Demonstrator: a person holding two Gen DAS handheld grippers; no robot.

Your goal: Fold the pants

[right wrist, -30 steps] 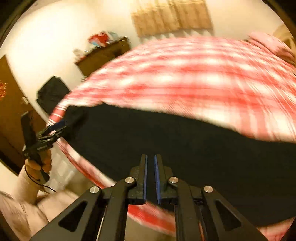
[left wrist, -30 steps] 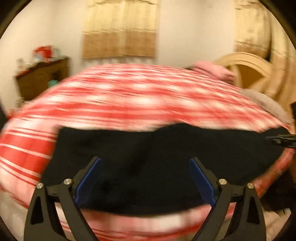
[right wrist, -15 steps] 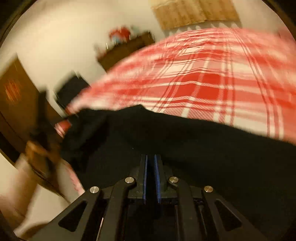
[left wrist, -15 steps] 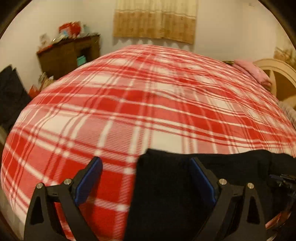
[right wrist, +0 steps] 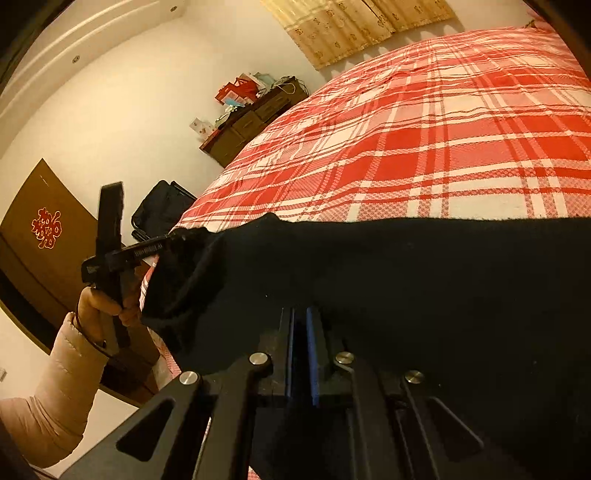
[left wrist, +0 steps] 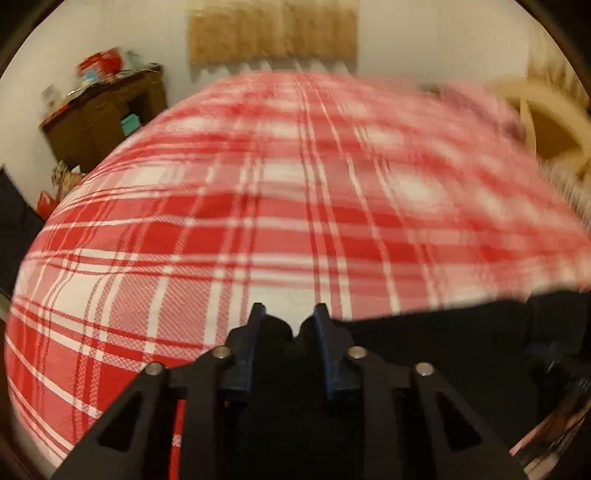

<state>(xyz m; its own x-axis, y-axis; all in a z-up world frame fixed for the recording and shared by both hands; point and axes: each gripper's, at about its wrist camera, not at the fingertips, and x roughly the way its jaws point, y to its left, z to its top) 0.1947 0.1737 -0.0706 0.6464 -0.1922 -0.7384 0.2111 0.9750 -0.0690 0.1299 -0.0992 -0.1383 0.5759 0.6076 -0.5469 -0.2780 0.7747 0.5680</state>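
Black pants (right wrist: 424, 280) lie along the near edge of a bed with a red and white plaid cover (right wrist: 443, 140). My right gripper (right wrist: 300, 321) is shut on the near edge of the pants. In the right wrist view my left gripper (right wrist: 173, 240) sits at the left end of the pants, with dark cloth bunched at its tip. In the left wrist view my left gripper (left wrist: 289, 317) has its fingers close together with black pants cloth (left wrist: 424, 354) between them. The right gripper (left wrist: 554, 360) shows dimly at the far right.
A brown dresser (right wrist: 255, 122) with red boxes stands by the far wall. A black bag (right wrist: 162, 210) sits beside the bed. A brown door (right wrist: 40, 240) is at left. A cream headboard (left wrist: 546, 125) and tan curtain (left wrist: 273, 33) are beyond the bed.
My left gripper has gone from wide open to closed on the left end of the pants. That end is lifted and bunched. The right gripper stays shut on the pants.
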